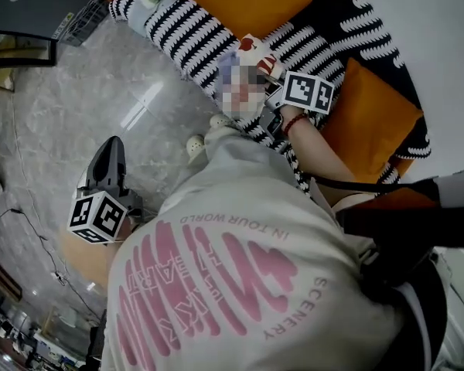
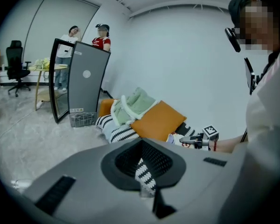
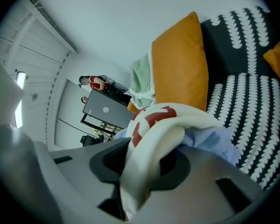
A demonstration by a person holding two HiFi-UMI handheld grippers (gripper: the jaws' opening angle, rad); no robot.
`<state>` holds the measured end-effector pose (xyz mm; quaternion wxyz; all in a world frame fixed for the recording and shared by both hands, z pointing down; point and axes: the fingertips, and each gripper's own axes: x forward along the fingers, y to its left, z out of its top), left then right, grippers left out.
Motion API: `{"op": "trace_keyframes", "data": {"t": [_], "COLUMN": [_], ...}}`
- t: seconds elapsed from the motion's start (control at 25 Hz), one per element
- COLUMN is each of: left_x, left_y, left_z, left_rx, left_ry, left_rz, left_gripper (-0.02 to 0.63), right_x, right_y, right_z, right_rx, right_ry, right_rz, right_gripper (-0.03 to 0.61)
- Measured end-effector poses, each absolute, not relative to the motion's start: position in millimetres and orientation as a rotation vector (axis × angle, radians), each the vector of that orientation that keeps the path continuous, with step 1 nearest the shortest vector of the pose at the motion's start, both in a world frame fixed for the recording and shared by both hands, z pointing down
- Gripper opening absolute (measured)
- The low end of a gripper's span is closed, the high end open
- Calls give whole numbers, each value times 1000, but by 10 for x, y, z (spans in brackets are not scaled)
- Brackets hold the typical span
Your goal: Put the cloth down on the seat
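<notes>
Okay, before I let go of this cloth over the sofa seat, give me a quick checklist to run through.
1. Cloth gripped by the right claw: ok, it bunches out between the jaws.
2. Cloth above the striped seat: ok.
3. Cloth already resting on the seat: cannot tell.
4. Orange cushion out of the way: ok, it leans at the back.
5. Left claw away from the cloth: ok, it is off to the side over the floor.

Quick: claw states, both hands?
Left claw: slightly open, empty.
Right claw: shut on cloth.
</notes>
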<state>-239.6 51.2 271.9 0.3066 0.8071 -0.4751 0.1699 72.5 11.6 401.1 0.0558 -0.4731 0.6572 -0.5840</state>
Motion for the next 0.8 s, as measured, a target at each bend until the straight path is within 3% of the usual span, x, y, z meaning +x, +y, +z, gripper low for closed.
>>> {"op": "trace_keyframes", "data": {"t": [0.8], "left_x": [-2707], "left_y": [993], "left_z": [2869], "left_rx": [1767], "left_ry": [-1624], "left_rz": [463], "left_gripper": [9], "right_x": [889], "right_y": [274], "right_z": [5841], "right_rx": [-1557], "right_ry": [2409], "right_rz": [-2286], "right_gripper": [120]}}
